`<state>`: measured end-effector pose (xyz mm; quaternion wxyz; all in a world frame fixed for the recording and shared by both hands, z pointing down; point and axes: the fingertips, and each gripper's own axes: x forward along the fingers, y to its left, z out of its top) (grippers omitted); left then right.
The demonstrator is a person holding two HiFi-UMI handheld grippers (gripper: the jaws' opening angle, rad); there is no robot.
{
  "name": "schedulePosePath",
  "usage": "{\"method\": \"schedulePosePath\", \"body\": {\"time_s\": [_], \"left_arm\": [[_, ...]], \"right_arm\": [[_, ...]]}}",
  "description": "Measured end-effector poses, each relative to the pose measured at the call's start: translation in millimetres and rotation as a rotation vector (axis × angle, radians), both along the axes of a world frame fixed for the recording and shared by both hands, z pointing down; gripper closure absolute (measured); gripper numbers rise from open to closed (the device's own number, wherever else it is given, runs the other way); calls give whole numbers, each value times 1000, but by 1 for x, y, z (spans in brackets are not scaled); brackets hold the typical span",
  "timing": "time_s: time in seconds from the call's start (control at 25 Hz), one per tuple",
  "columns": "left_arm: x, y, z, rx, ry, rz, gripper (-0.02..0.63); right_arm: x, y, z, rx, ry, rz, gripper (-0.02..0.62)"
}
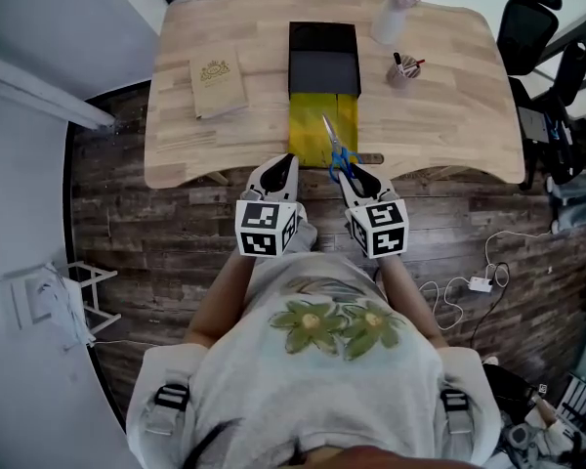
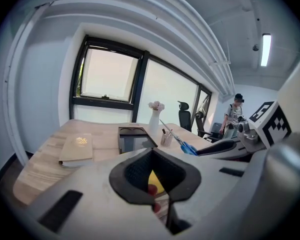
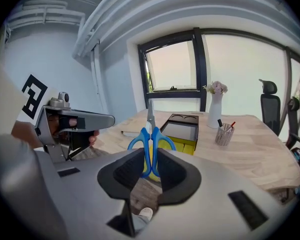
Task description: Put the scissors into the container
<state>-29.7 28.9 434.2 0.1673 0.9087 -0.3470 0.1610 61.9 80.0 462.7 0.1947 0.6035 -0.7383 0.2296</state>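
Blue-handled scissors (image 1: 336, 149) point blades-first toward the far side, over a yellow pad (image 1: 313, 125) at the table's front edge. My right gripper (image 1: 357, 176) is shut on the handles; in the right gripper view the scissors (image 3: 151, 134) stand upright between its jaws (image 3: 150, 166). A black open container (image 1: 323, 59) sits just beyond the pad, also seen ahead as the container (image 3: 182, 126). My left gripper (image 1: 278, 172) hovers beside the right one at the table edge, shut with nothing in it (image 2: 154, 176). From there the scissors (image 2: 182, 144) show at the right.
On the wooden table (image 1: 449, 115) lie a tan book (image 1: 218, 83) at the left, a white vase (image 1: 391, 13) with flowers and a mesh pen cup (image 1: 402, 69) right of the container. Office chairs (image 1: 527, 22) stand at the far right. A person stands in the background (image 2: 235, 115).
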Motion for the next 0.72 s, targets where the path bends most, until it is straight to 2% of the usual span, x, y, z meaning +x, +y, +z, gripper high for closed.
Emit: {"method": "schedulePosePath", "body": {"time_s": [0.4, 0.72], "left_arm": [[6, -53, 19, -40, -6, 19, 601], [11, -78, 28, -59, -4, 37, 601]], "right_arm": [[6, -54, 16, -27, 1, 10, 515], [10, -78, 35, -74, 6, 19, 515]]}}
